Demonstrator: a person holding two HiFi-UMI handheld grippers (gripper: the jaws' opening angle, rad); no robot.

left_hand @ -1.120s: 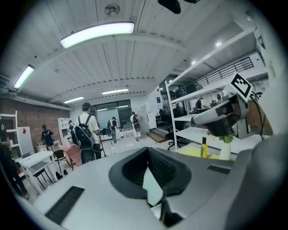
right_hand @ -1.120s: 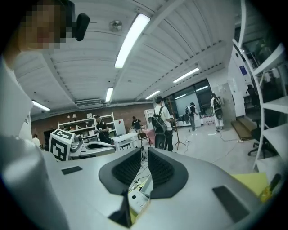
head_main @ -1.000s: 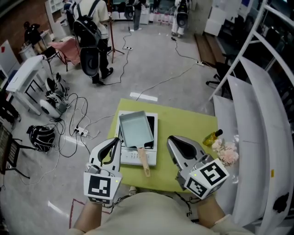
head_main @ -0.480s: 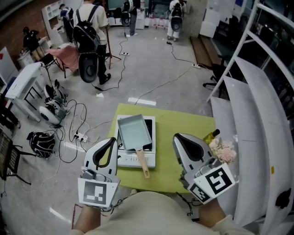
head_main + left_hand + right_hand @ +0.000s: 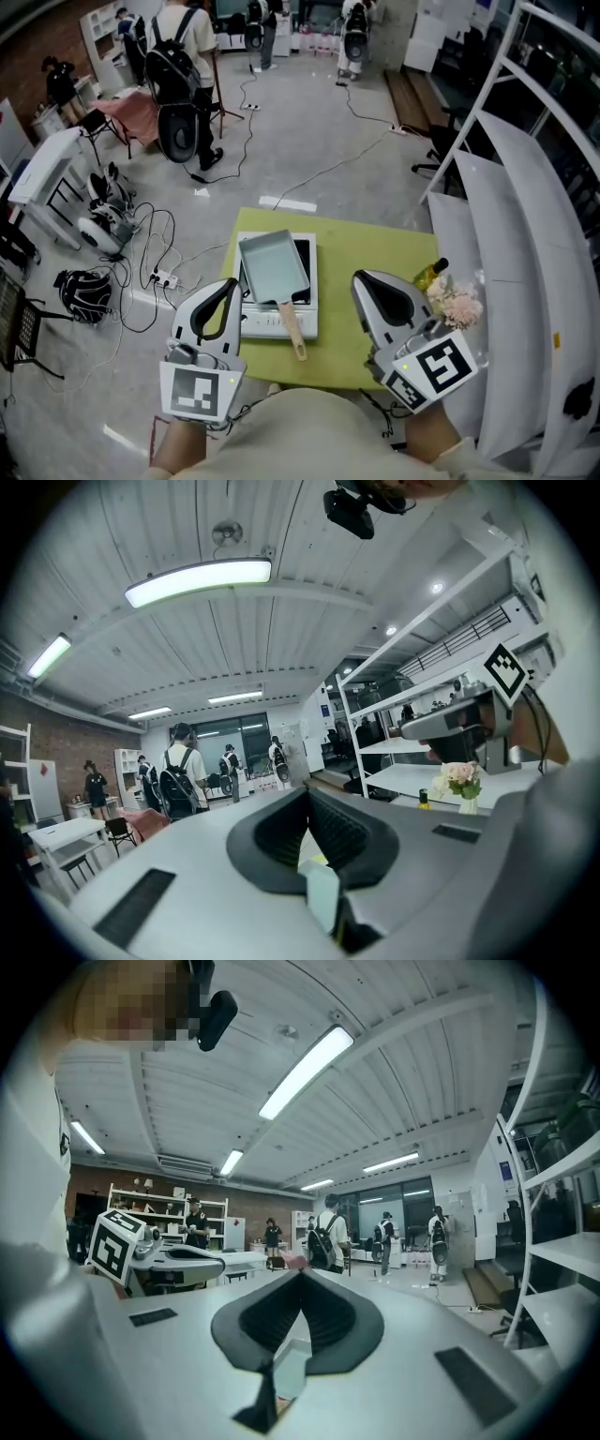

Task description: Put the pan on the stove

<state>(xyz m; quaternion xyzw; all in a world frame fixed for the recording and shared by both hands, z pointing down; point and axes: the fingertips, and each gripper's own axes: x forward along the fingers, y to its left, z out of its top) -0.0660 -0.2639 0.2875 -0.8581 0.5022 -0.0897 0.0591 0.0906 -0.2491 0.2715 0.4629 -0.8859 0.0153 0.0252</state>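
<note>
A rectangular grey-blue pan (image 5: 274, 266) with a wooden handle (image 5: 292, 330) lies on the white portable stove (image 5: 277, 323), which stands on the green table (image 5: 375, 248). The handle points toward me, past the stove's front. My left gripper (image 5: 228, 284) hovers at the table's near left corner, beside the stove, jaws together and holding nothing. My right gripper (image 5: 360, 277) hangs over the table's near right part, shut and empty. In both gripper views the jaws (image 5: 306, 789) (image 5: 300, 1274) point up and out into the room. The pan is not in either of them.
A small yellow bottle (image 5: 433, 277) and a bunch of pale flowers (image 5: 455, 305) stand at the table's right edge. White shelving (image 5: 506, 234) runs along the right. Cables and helmets (image 5: 86, 281) lie on the floor at left; people (image 5: 183, 56) stand farther back.
Both grippers have drawn back a little toward my body and hold still over the last half second. The pan rests on the stove as before.
</note>
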